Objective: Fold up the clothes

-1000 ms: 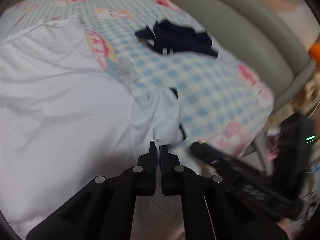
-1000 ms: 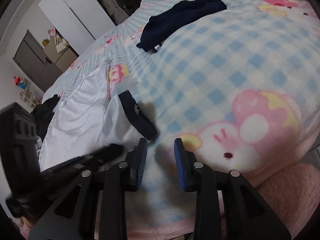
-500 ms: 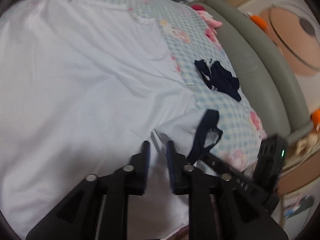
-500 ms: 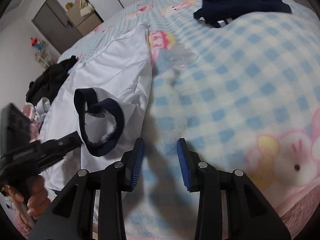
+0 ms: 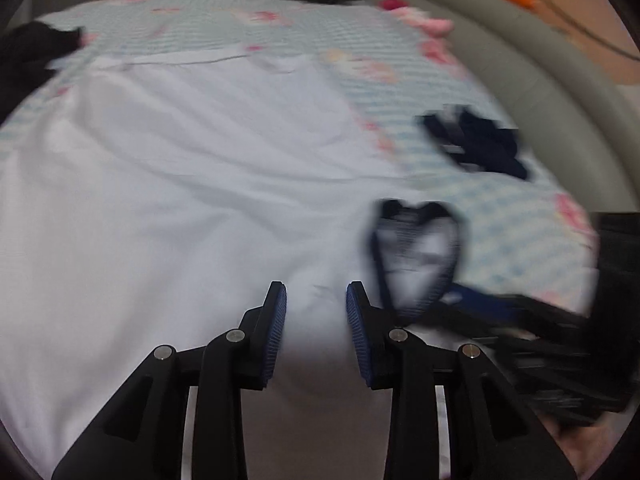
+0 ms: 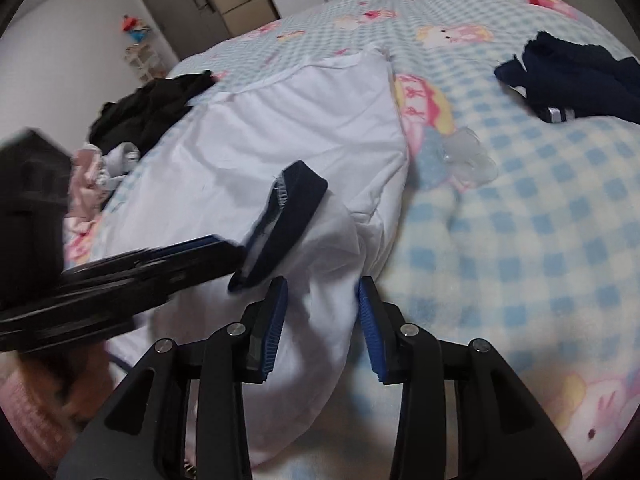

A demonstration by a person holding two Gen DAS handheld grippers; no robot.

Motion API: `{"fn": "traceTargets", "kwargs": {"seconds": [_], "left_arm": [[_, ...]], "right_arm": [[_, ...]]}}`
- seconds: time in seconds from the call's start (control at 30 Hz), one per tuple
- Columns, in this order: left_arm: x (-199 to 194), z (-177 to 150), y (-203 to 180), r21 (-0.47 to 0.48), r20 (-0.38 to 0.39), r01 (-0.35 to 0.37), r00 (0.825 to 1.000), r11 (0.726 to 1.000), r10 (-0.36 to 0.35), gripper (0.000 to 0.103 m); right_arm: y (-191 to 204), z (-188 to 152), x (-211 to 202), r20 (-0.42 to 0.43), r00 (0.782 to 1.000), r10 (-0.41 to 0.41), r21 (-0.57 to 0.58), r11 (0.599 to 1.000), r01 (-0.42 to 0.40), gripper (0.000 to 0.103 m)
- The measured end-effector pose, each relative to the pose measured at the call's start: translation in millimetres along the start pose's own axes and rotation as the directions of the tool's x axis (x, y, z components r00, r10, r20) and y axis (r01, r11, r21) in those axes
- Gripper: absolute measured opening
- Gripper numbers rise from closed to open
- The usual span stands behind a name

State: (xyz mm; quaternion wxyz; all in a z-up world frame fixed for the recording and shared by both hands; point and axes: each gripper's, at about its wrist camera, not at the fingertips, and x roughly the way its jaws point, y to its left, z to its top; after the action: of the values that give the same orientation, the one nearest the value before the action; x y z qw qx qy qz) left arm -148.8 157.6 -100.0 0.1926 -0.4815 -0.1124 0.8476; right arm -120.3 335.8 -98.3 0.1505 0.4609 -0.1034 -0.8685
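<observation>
Right wrist view: right gripper [image 6: 321, 312] has just been opening, jaws part open astride the white shirt [image 6: 288, 140] sleeve, not pinching. Left gripper [image 5: 316, 312] likewise, just opened, holding nothing. Shirt's spread mid-frame; I'd guess sleeve fold-in, grab the navy cuff [image 6: 280, 224] next

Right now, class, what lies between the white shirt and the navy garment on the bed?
In the right wrist view, bare checked blanket separates the white shirt from the navy garment.

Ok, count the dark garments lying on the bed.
2. A navy garment on the checked blanket, right of the white shirt; a black garment at the bed's far left edge. More may be hidden out of view.
</observation>
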Motion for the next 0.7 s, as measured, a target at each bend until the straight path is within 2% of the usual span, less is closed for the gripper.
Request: {"fn": "traceTargets", "kwargs": {"seconds": [0.1,0.13,0.2,0.27,0.37,0.43,0.53,0.57,0.6,0.7], "left_arm": [[-4.5,6.1,27.2,-0.128,0.022,-0.017,1.000,0.992,0.020,0.031],[-9.7,6.5,29.7,-0.127,0.038,0.006,0.999,0.992,-0.001,0.031],[-19.6,4.6,24.3,-0.057,0.063,0.084,0.995,0.995,-0.080,0.036],[-17.4,0.0,10.0,0.045,0.000,0.145,0.989,0.988,-0.145,0.038],[-10.2,-10.2,-9.8,0.157,-0.027,0.146,0.989,0.977,-0.144,0.038],[0.0,-12.1,-17.4,0.180,-0.053,0.152,0.988,0.972,-0.144,0.038],[12.7,-6.6,-27.7,0.183,-0.039,0.135,0.991,0.974,-0.130,0.038],[14.4,-3.3,-28.3,0.165,-0.029,0.126,0.992,0.978,-0.122,0.028],[15.3,0.7,-26.4,0.140,-0.014,0.113,0.994,0.984,-0.112,0.013],[1.0,7.8,-9.3,0.054,0.060,0.039,0.997,0.998,-0.042,0.010]], "right_arm": [[-16.9,11.2,-22.6,0.079,0.997,-0.018,0.074,0.997,0.013,0.038],[-21.3,18.2,-26.3,0.095,0.994,-0.055,0.086,0.995,0.047,0.039],[-25.8,29.5,-27.0,0.101,0.984,-0.147,0.044,0.989,0.144,0.040],[-25.6,37.7,-13.0,0.051,0.980,-0.191,-0.016,0.981,0.192,0.040],[-20.3,40.7,5.6,-0.004,0.990,-0.141,-0.051,0.989,0.141,0.040],[-16.4,38.0,11.9,-0.018,0.996,-0.090,-0.055,0.995,0.089,0.040],[-2.5,34.1,20.8,-0.028,0.997,-0.068,-0.065,0.996,0.066,0.040],[-1.1,35.7,23.4,-0.025,0.997,-0.070,-0.058,0.996,0.068,0.040],[-0.4,37.8,24.8,-0.021,0.998,-0.060,-0.045,0.997,0.059,0.040],[2.5,44.7,26.4,0.012,0.999,-0.049,-0.006,0.999,0.049,0.040]]}}
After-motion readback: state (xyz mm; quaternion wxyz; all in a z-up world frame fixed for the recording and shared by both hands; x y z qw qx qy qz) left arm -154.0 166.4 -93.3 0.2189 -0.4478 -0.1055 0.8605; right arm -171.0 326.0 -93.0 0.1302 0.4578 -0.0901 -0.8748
